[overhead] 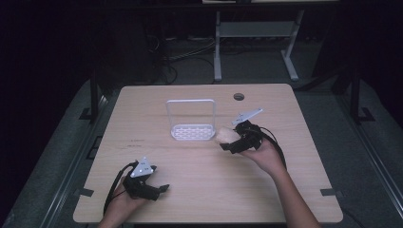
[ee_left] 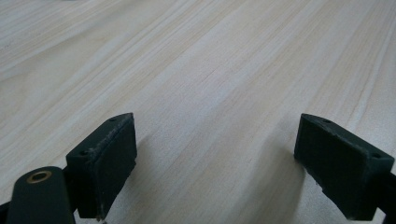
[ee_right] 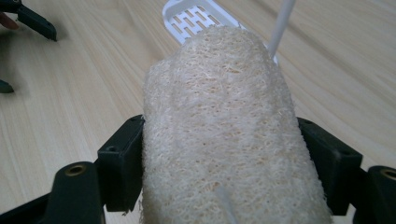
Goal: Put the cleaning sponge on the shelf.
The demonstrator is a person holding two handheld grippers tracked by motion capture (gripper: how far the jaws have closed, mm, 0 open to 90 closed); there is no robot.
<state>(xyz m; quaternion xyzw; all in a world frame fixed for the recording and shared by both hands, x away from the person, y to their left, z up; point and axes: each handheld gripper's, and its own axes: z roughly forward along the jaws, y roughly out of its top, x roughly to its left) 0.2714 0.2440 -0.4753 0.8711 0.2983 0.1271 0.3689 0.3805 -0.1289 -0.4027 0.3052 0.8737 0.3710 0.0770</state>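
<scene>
Table [overhead: 199,190]: light wood top, 1 round grommet hole [overhead: 238,96] near the far edge.

Objects counted: 1 loofah sponge, 1 white rack, 2 grippers.

Right gripper [overhead: 227,140]: held in the person's right hand [overhead: 268,156], right of table centre, pointing left toward the rack. Its 2 jaws are clamped on the loofah sponge [overhead: 226,134], 1 on each side. In the right gripper view the loofah sponge [ee_right: 224,140] is pale beige, coarse-fibred and elongated, running lengthwise away from the camera between the 2 black pads. It is just beside the rack's right end; whether it touches the rack cannot be told.

White rack [overhead: 192,122]: 1 slotted base with 1 upright wire frame, standing at table centre, far side. Its slotted end [ee_right: 196,18] lies beyond the sponge tip in the right gripper view.

Left gripper [overhead: 159,189]: near the front-left edge, held low over the table, jaws spread wide apart with bare wood [ee_left: 210,93] between them, gripping nothing.

The 2 grippers are well apart.
</scene>
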